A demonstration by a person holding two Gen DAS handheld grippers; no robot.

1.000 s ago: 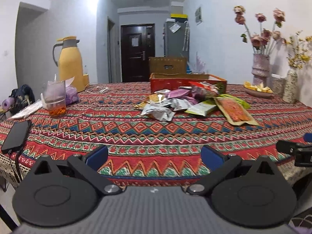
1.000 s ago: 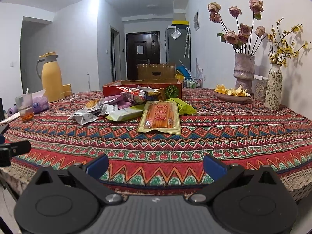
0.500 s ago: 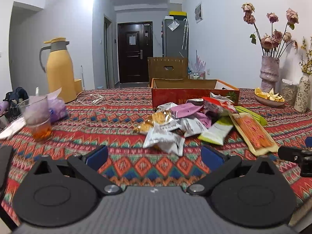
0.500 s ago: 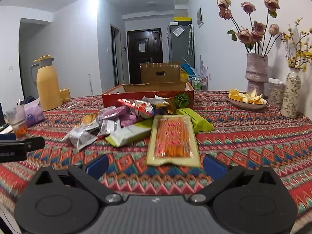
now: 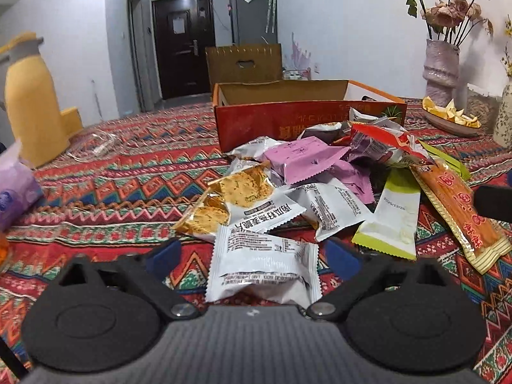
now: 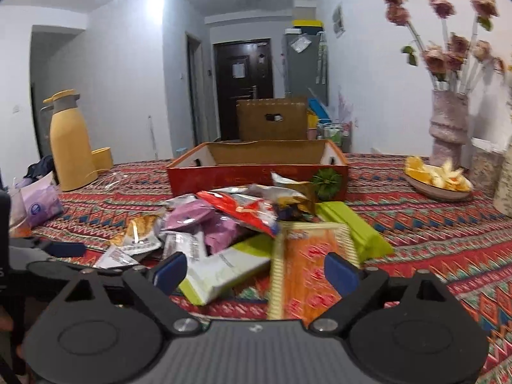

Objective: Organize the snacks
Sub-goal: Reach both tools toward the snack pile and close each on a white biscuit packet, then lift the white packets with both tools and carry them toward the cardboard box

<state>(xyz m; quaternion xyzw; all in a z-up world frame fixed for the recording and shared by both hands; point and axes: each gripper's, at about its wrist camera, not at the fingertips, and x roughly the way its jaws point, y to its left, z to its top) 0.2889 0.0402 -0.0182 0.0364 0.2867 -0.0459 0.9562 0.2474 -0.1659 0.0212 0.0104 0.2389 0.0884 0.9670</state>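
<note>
A pile of snack packets lies on the patterned tablecloth in front of an open red cardboard box (image 5: pixel 307 121) (image 6: pixel 256 172). My left gripper (image 5: pixel 252 256) is open, its fingers on either side of a white packet (image 5: pixel 260 265) at the near edge of the pile. Pink packets (image 5: pixel 300 156) and a red packet (image 5: pixel 384 140) lie behind it. My right gripper (image 6: pixel 254 270) is open, low over a long orange packet (image 6: pixel 307 268) and a white-and-green packet (image 6: pixel 220 270). A green packet (image 6: pixel 355 227) lies to the right.
A yellow thermos jug (image 6: pixel 70 140) (image 5: pixel 28 102) stands at the back left, a purple tissue pack (image 6: pixel 40 204) beside it. A bowl of orange peel (image 6: pixel 438 182) and flower vases (image 6: pixel 448 128) stand at the right. A brown box (image 6: pixel 272 121) is behind the red box.
Both grippers have moved forward over the table to the snack pile. The left now straddles the white packet; the right is over the orange packet. Both stay open.
</note>
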